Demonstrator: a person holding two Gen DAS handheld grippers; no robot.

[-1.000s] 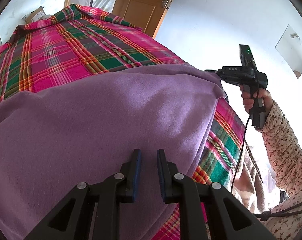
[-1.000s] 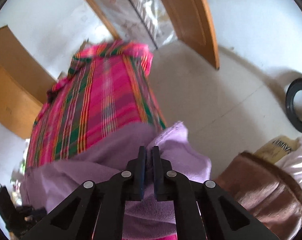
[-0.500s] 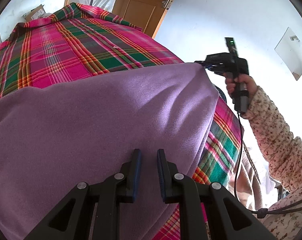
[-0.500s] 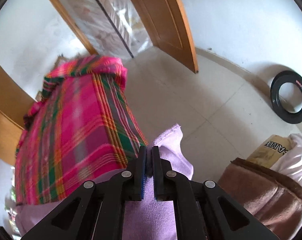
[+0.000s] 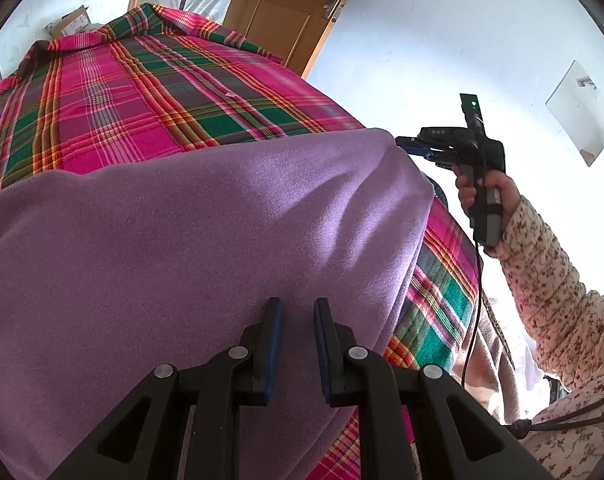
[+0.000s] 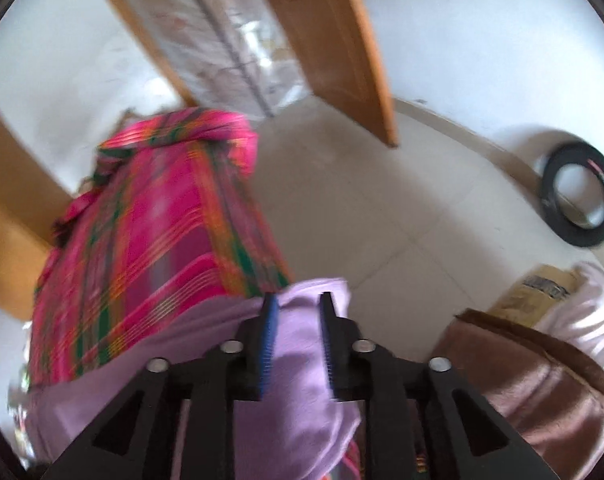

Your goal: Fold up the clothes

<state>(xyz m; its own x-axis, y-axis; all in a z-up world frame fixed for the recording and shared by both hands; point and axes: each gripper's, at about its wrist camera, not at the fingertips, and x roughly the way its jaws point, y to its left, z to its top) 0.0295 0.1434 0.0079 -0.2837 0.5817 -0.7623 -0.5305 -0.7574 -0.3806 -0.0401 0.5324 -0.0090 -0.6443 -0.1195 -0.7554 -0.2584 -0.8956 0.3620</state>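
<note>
Fingers (image 5: 272, 344) of my left gripper (image 5: 296, 342) and right gripper (image 6: 296, 336) spread apart above the soft purple fleece cloth (image 5: 206, 240) draping the pink-and-green plaid bedcover (image 5: 150, 104).

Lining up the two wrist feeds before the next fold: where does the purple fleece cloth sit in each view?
Left wrist view: the purple fleece cloth fills the lower left and centre, lying over the plaid blanket.
Right wrist view: it shows at bottom centre, below the open right tool.
Shared landmark: the wooden door, top centre in the left view, upper centre-right in the right view.
</note>
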